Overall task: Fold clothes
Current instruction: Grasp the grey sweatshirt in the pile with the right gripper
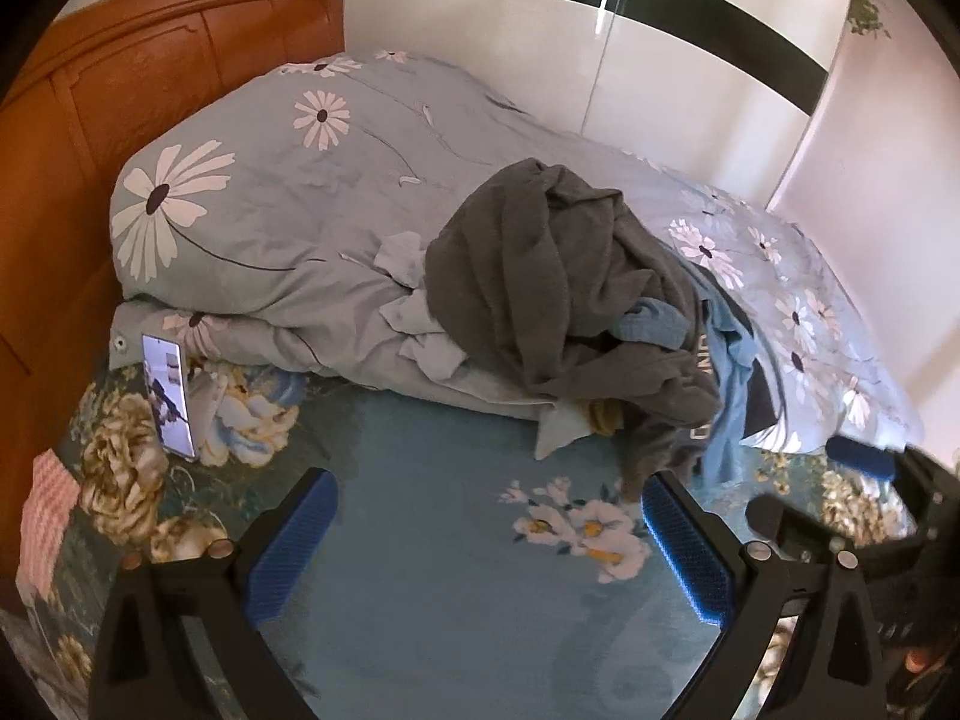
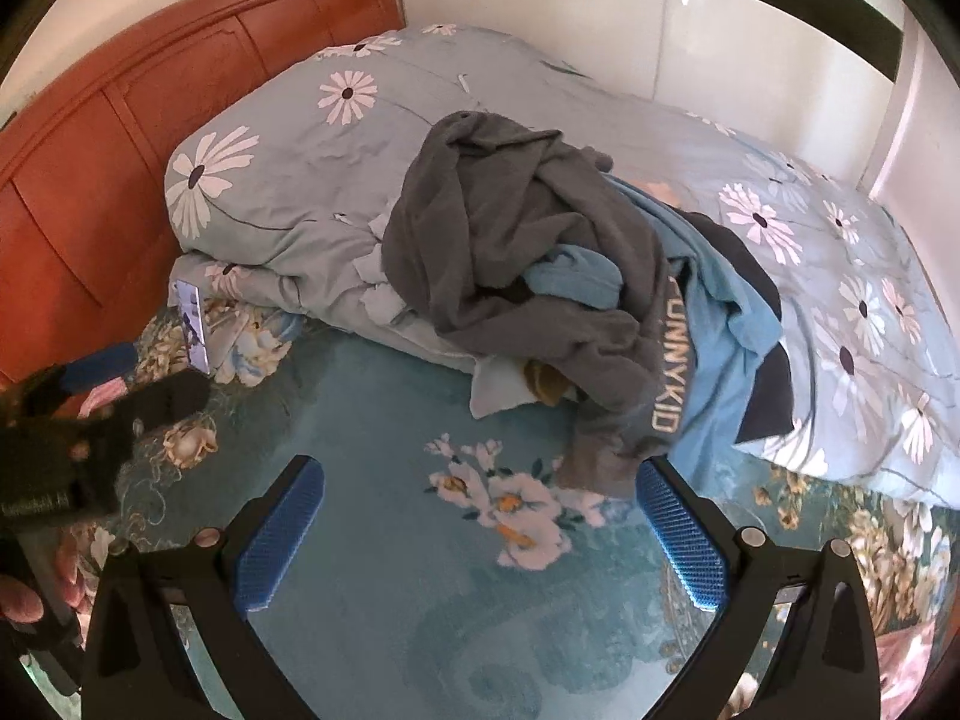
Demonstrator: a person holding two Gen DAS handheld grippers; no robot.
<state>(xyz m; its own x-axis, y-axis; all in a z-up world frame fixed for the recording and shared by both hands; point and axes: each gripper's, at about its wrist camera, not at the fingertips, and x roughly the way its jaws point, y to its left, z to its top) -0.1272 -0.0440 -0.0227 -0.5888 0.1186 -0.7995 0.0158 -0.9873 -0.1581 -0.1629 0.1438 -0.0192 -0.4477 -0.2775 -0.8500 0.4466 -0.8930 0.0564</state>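
Both the left gripper (image 1: 486,516) and the right gripper (image 2: 480,504) hang spread and empty above the teal floral bedsheet (image 1: 432,618) — the crumpled dark grey garment (image 2: 510,252) heaps on the far blue daisy-print duvet (image 2: 288,180).

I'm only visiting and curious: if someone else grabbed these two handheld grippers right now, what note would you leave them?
Left gripper: open, empty, over the bedsheet.
Right gripper: open, empty, beside it.
Clothes: one unfolded heap, grey garment on top, light blue garment under it, leaning on the daisy duvet.
Done: nothing folded yet.
Left: pull out a piece, spread it on the sheet, fold, repeat.
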